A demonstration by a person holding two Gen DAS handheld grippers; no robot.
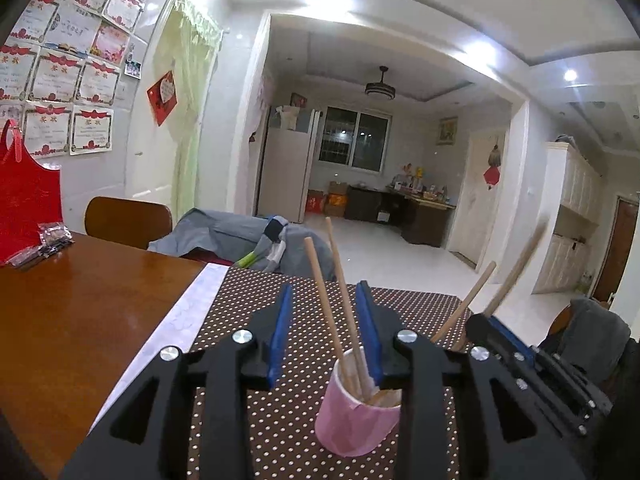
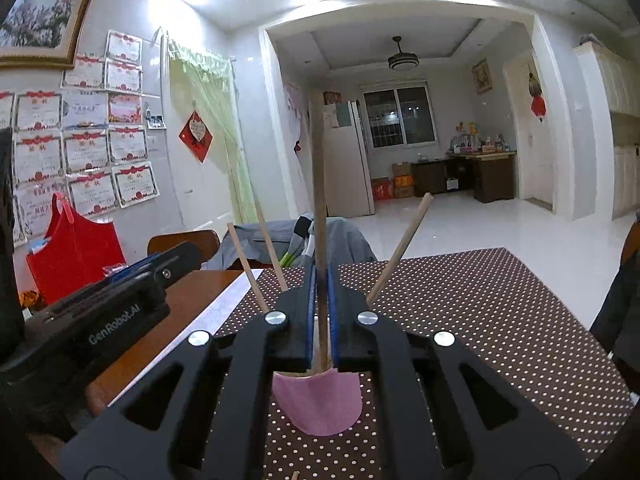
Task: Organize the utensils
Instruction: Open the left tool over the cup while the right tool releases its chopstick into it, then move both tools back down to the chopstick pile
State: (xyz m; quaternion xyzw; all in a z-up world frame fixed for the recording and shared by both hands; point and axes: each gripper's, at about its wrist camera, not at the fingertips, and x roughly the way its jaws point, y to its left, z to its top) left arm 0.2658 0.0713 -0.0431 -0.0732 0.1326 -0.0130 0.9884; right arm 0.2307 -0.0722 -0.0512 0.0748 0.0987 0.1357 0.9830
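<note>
The pink paper cup [image 1: 357,408] stood upright on the brown polka-dot cloth [image 2: 500,320] covering the tabletop [image 1: 80,300], well in from the cloth's far edge. Two wooden chopsticks [image 1: 326,300] rose from it, leaning away to the left. The left hand-held gripper [image 1: 326,292] was partly spread around them, pads clear. The right hand-held gripper [image 2: 321,276] pinched a near-vertical wooden chopstick [image 2: 319,184] above the cup; another wooden chopstick [image 2: 404,244] leaned right.
</note>
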